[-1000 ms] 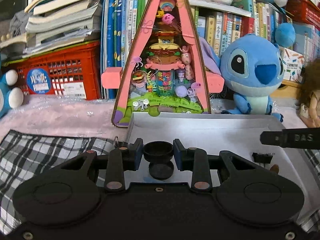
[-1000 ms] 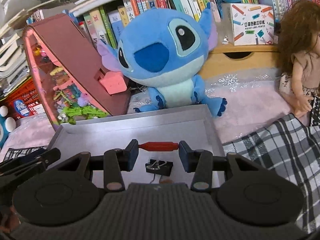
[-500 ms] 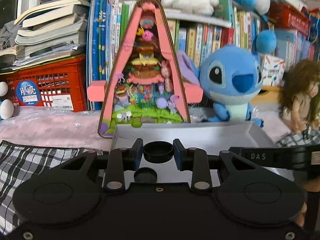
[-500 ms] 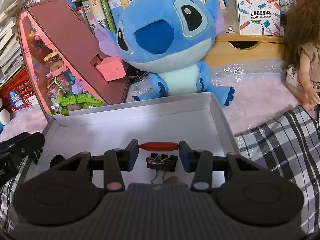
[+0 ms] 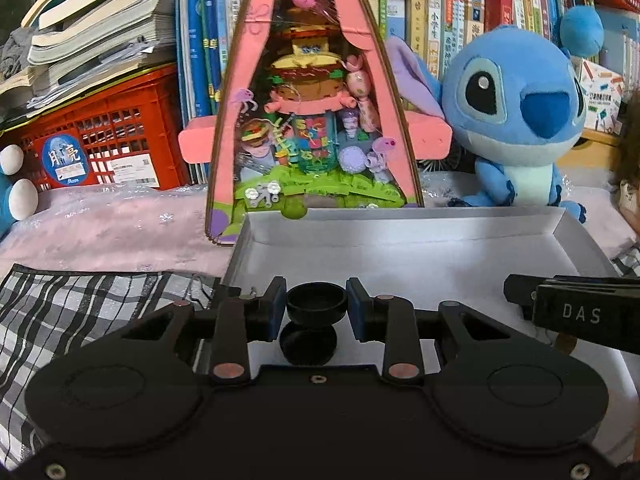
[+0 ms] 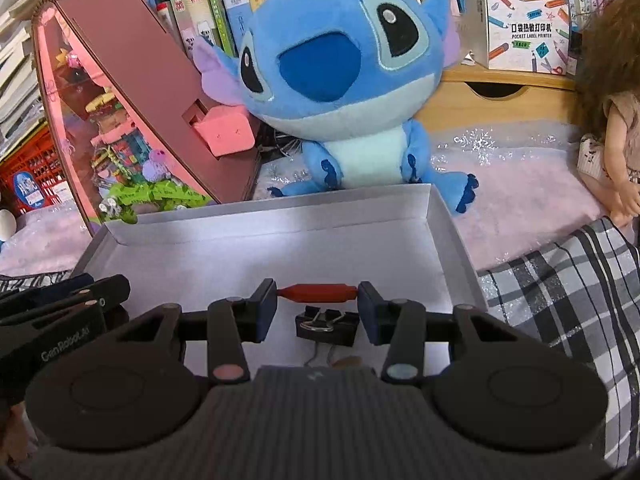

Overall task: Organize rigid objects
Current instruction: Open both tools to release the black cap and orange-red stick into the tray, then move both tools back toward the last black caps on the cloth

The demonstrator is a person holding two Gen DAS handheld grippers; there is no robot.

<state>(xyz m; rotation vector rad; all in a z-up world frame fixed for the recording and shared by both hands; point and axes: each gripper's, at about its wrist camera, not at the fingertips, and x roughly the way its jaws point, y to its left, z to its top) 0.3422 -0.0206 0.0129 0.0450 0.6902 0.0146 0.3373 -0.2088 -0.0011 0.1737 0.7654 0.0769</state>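
white lettering reads "das" on your right gripper (image 5: 576,312) in the left view; "pocket label printer" is printed on the box (image 6: 528,32) behind the tray. your left gripper (image 5: 316,308) is clamped on a small black cup (image 5: 316,302), held above a black round lid (image 5: 307,340) lying on the tray floor. your right gripper (image 6: 318,300) pinches a red cylinder (image 6: 318,293) end to end, just above a black binder clip (image 6: 326,324). the silver tray (image 6: 256,248) has a low rim all round; its far half is bare floor. plaid cloth (image 6: 560,292) lies beside its right edge. against half a second ago, the left view has closed in on the tray's left corner.
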